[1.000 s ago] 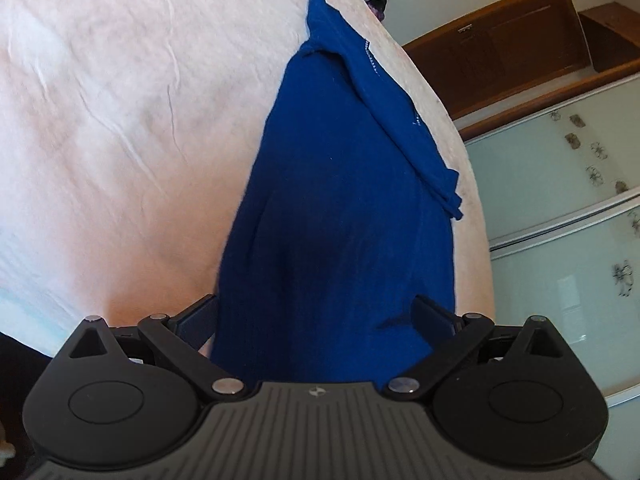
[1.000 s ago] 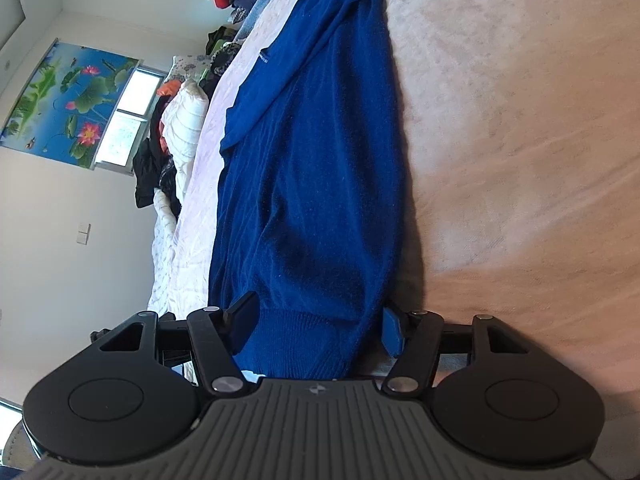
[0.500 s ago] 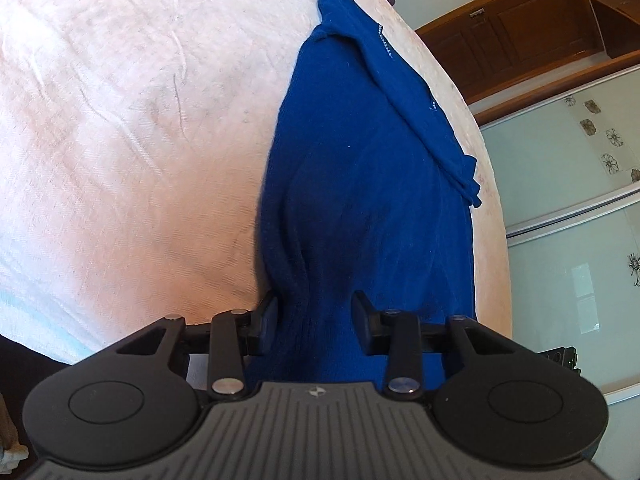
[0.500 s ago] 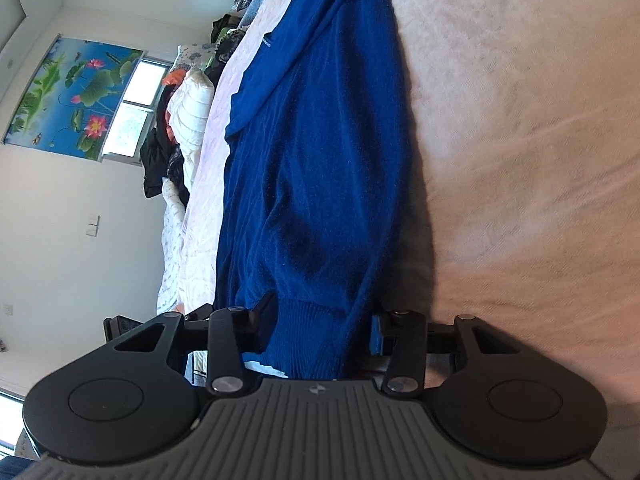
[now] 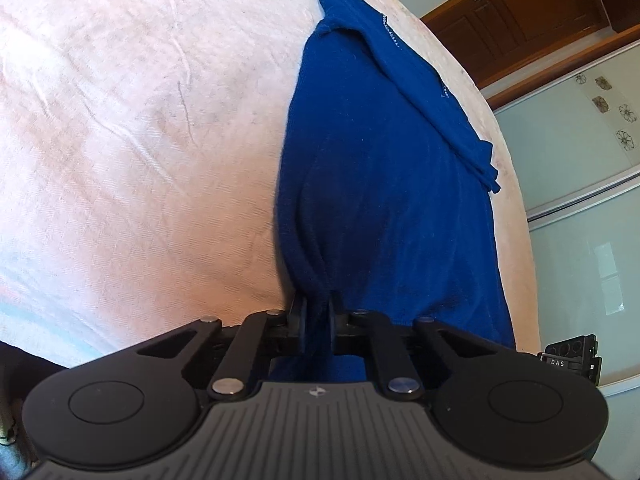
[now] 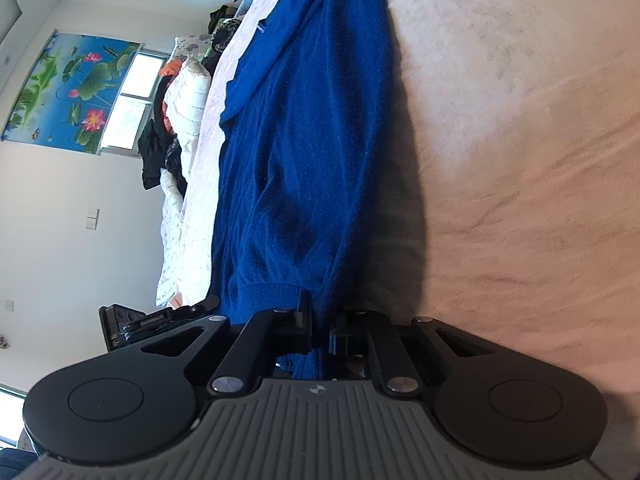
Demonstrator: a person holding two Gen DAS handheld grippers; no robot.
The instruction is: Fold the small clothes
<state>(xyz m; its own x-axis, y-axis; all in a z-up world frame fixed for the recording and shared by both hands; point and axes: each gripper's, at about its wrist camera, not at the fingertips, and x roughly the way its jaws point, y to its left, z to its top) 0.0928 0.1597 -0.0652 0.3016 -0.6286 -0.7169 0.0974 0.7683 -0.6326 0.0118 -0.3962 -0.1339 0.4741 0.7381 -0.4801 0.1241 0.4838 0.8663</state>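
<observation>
A dark blue knit sweater (image 5: 380, 180) lies lengthwise on the pale pink bedsheet (image 5: 140, 120), one sleeve folded over its body. In the left wrist view my left gripper (image 5: 316, 304) is at the sweater's near hem, its jaws closing with a bunched ridge of the blue cloth pinched between the pads. In the right wrist view the same sweater (image 6: 300, 140) runs away along the sheet (image 6: 520, 160). My right gripper (image 6: 320, 312) is shut on the ribbed hem at the near corner, and blue fabric hangs down between its fingers.
A wooden cabinet (image 5: 520, 12) and frosted glass sliding doors (image 5: 580, 160) stand past the bed's right edge. In the right wrist view, piled clothes and white bedding (image 6: 180, 120) lie along the bed's far side under a lotus picture (image 6: 68, 88). The other gripper's body (image 6: 132, 320) shows at left.
Both grippers went from wide open around the hem to closed on it. The cloth at the left gripper has gathered into a ridge. Neither hand has moved much.
</observation>
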